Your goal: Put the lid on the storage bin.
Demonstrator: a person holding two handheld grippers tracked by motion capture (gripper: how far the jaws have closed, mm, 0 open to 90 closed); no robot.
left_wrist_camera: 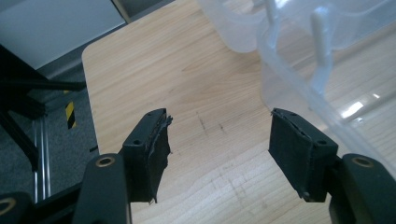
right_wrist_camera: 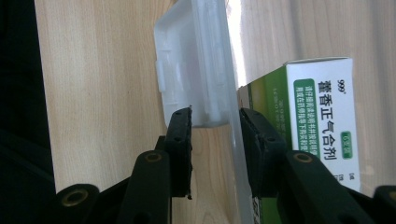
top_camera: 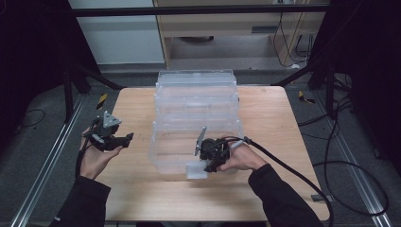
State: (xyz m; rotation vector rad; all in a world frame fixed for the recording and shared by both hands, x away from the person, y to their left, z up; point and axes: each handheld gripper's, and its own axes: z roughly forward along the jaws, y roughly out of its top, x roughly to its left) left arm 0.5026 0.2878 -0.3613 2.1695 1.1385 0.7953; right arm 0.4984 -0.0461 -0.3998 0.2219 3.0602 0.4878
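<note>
A clear plastic storage box with a lid stands mid-table. My right gripper is at the box's near wall. In the right gripper view its jaws straddle that wall and its white latch, with the pads against both sides. A green-and-white medicine carton lies just behind the clear wall. My left gripper hovers left of the box, held in an upturned hand. Its jaws stand wide apart over bare wood, with the box's corner to their right.
The wooden table has bare areas left and in front of the box. A thick black cable trails from the right gripper off the table's right edge. Floor rails, black frame posts and loose cables surround the table.
</note>
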